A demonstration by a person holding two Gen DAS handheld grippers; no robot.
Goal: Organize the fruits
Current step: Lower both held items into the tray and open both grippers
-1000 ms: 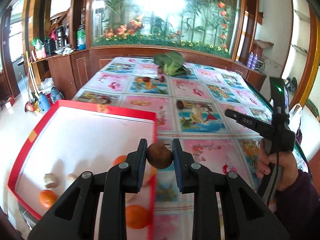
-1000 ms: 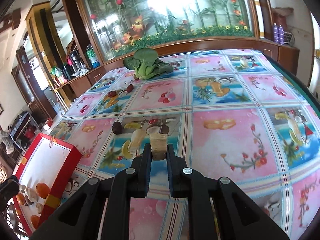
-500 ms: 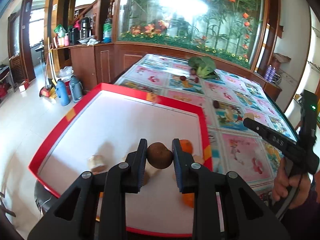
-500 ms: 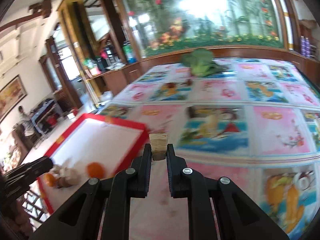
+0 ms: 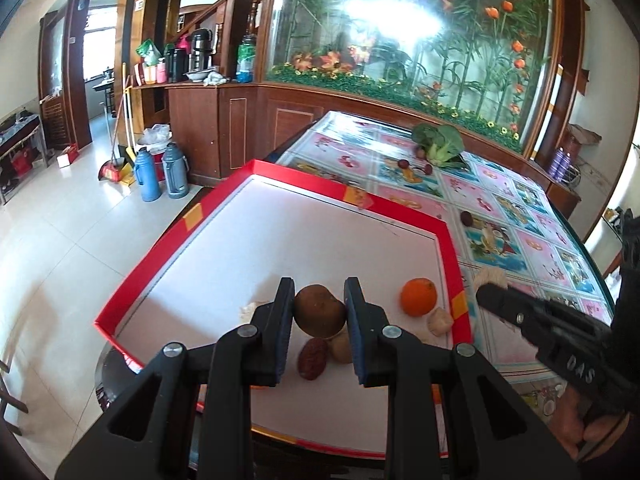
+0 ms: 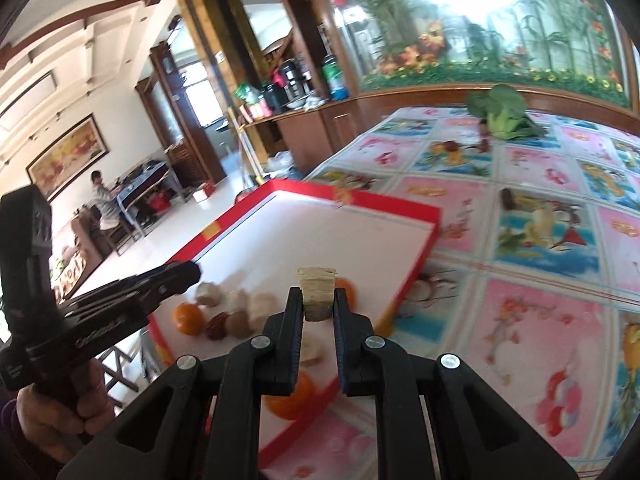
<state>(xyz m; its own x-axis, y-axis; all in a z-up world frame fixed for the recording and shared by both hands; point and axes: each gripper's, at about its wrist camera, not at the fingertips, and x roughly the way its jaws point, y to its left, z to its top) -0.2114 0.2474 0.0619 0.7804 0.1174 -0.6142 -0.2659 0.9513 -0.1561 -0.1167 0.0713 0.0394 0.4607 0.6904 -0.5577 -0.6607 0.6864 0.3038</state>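
My left gripper (image 5: pixel 319 304) is shut on a round brown fruit (image 5: pixel 320 314), held just above the white floor of the red-rimmed tray (image 5: pixel 400 208). Under and beside it lie a red date (image 5: pixel 313 358), an orange (image 5: pixel 418 297) and pale pieces (image 5: pixel 440 320). My right gripper (image 6: pixel 317 304) is shut on a tan ridged chunk (image 6: pixel 318 290), over the tray's (image 6: pixel 384 200) near right corner. In the right wrist view the left gripper (image 6: pixel 188 274) reaches in from the left above an orange (image 6: pixel 187 318) and a date (image 6: pixel 218 326).
The tray overhangs the table's left edge above a tiled floor with thermos flasks (image 5: pixel 146 176). On the fruit-print tablecloth (image 5: pixel 520 240) lie a leafy green vegetable (image 5: pixel 438 144) and small dark fruits (image 5: pixel 466 218). A person (image 6: pixel 100 200) sits at a far table.
Both grippers have swung left from over the tablecloth to over the tray. Each still holds its piece, and the right gripper now sits close beside the left one.
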